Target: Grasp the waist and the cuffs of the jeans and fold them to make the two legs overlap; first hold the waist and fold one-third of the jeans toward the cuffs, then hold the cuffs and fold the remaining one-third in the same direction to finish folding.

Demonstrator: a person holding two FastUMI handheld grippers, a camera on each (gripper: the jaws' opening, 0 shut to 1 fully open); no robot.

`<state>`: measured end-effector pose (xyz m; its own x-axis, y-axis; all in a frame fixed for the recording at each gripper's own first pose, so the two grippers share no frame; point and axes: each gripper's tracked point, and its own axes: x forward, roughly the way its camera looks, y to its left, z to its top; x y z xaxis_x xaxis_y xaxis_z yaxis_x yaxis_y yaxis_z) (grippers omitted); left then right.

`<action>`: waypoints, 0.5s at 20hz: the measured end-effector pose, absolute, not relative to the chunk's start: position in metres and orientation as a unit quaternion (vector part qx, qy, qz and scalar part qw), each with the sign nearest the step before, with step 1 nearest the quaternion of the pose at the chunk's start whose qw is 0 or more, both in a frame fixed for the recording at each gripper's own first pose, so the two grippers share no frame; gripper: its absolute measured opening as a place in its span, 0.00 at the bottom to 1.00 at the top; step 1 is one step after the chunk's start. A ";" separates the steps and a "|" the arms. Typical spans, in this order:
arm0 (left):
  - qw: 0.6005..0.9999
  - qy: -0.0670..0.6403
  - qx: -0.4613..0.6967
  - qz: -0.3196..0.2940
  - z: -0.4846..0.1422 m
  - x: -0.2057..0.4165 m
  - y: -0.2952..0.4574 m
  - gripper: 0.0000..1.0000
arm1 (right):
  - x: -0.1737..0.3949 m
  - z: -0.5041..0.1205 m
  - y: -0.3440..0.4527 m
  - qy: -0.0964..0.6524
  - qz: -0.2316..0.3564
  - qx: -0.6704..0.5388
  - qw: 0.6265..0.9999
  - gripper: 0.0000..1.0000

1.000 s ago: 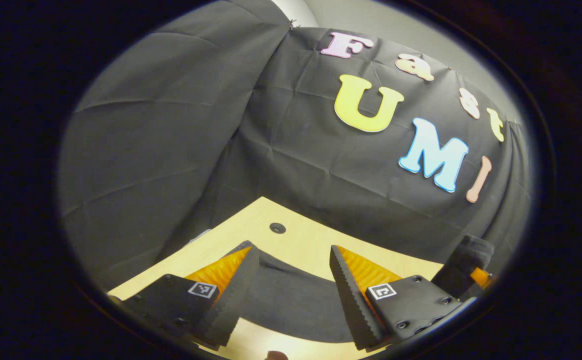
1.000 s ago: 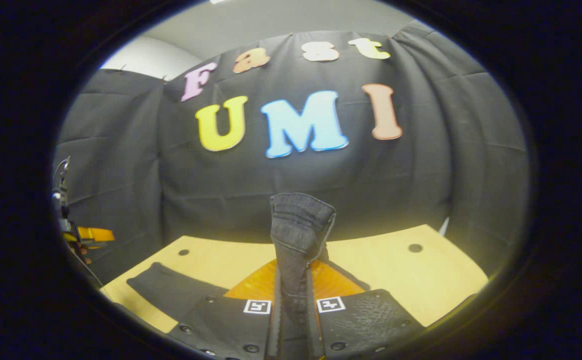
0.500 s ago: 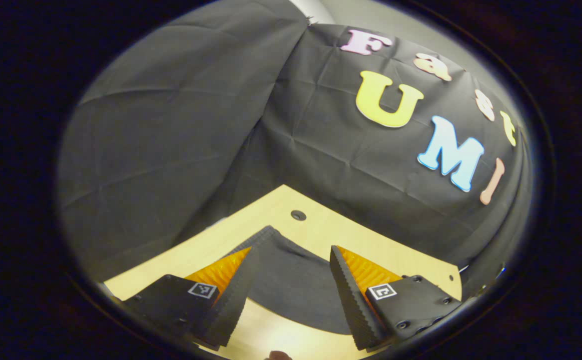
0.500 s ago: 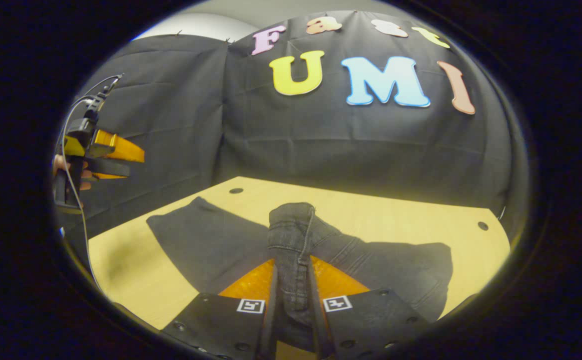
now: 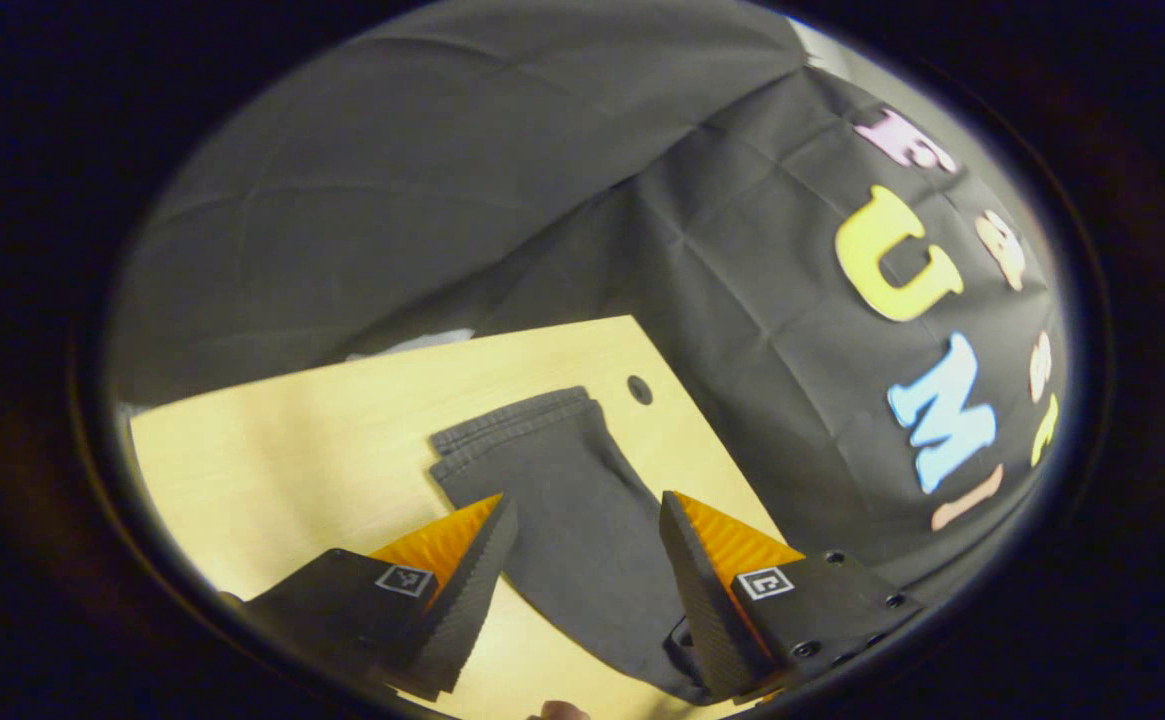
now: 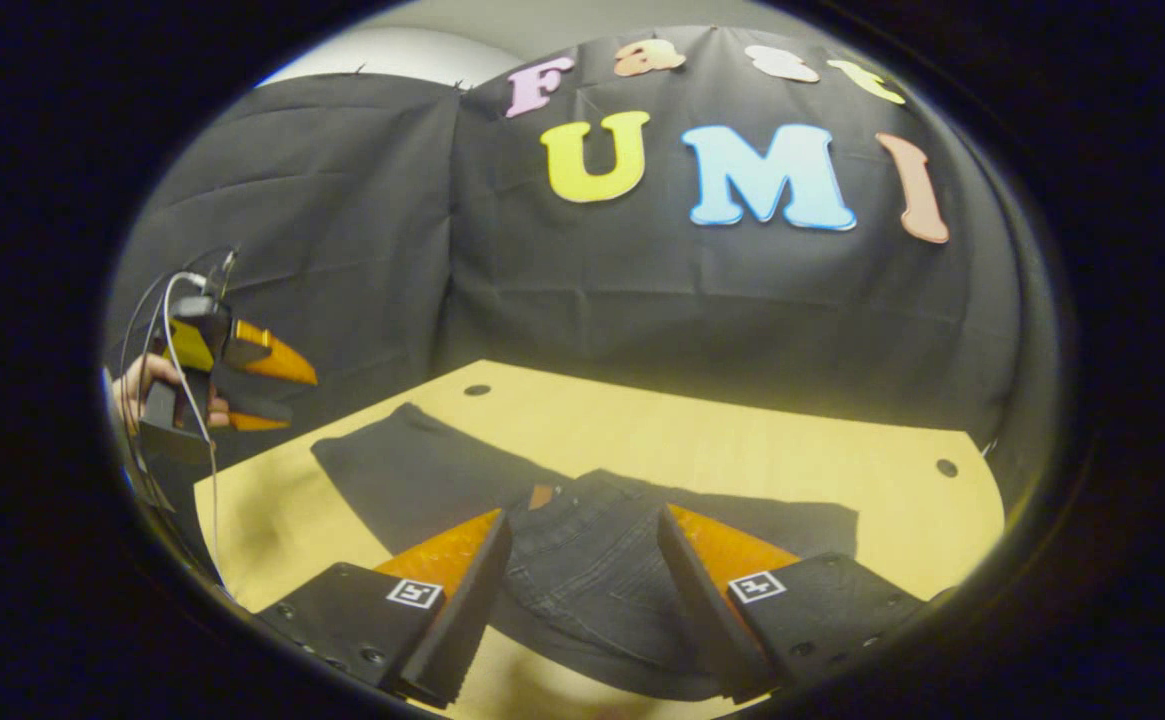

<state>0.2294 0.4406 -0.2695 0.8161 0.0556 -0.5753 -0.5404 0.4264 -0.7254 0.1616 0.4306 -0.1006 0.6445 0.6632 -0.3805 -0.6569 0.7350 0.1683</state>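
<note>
Dark jeans (image 6: pixel 582 560) lie on the wooden table (image 6: pixel 772 460), their waist part folded over the legs and lying flat. My right gripper (image 6: pixel 580 545) hovers open just above that folded waist, with nothing between its fingers. In the left gripper view the cuff end of the jeans (image 5: pixel 517 425) lies flat near the table's far corner. My left gripper (image 5: pixel 582 535) is open above the leg fabric, a little short of the cuffs. The left gripper (image 6: pixel 262 385) also appears in the right gripper view, held by a hand above the table's left edge.
The table has small round holes near its corners (image 6: pixel 477 390) (image 5: pixel 639 389). Black cloth walls close the booth behind and to the left. Bare wood lies left of the jeans (image 5: pixel 292 430) and to the right of them (image 6: pixel 902 520).
My right gripper lowered the waist onto the legs, then opened and let it go. My left gripper tilted down and turned, bringing the cuffs into its view.
</note>
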 end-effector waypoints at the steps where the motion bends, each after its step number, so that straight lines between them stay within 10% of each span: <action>1: 0.792 0.246 -0.524 0.194 -0.266 0.228 0.443 0.94 | 0.169 -0.093 0.420 0.207 0.345 0.004 0.915 0.89; 10: 0.696 0.286 -0.612 0.242 -0.370 0.228 0.501 0.98 | 0.222 -0.059 0.327 0.192 0.172 -0.006 0.966 0.95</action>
<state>0.2284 0.5007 -0.3698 0.7191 -0.0125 -0.6948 -0.6876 0.1323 -0.7140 0.2217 0.3268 -0.0594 0.8670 0.3306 -0.3729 -0.3351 0.9406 0.0549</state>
